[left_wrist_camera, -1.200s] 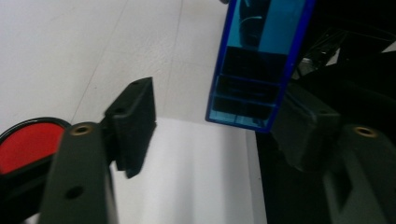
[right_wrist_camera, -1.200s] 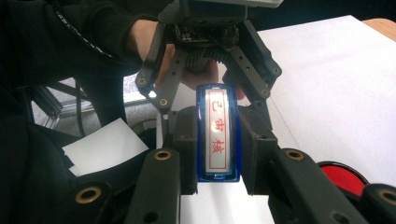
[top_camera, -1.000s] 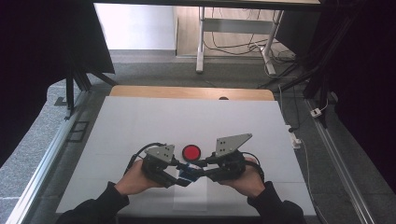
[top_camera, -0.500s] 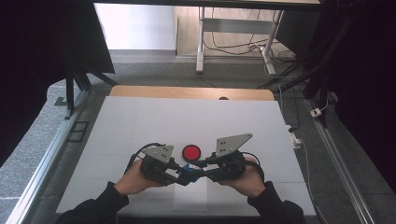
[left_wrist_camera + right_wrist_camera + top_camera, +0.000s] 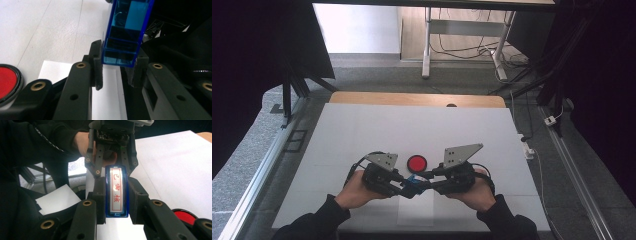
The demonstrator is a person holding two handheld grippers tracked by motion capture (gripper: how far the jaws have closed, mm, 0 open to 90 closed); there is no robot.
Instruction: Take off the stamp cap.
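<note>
Both grippers clamped on one blue stamp

Nearest the person, a white paper sheet (image 5: 416,215) lies at the table's (image 5: 362,130) front edge. Just above it the left gripper (image 5: 404,184) and the right gripper (image 5: 424,181) meet tip to tip, each clamped on an end of a small blue stamp (image 5: 413,182). The left one's jaws have just been closing, and its pads (image 5: 98,65) now press the stamp's sides. Just beyond the stamp sits a red round pad (image 5: 416,163) on the white tabletop.
</note>
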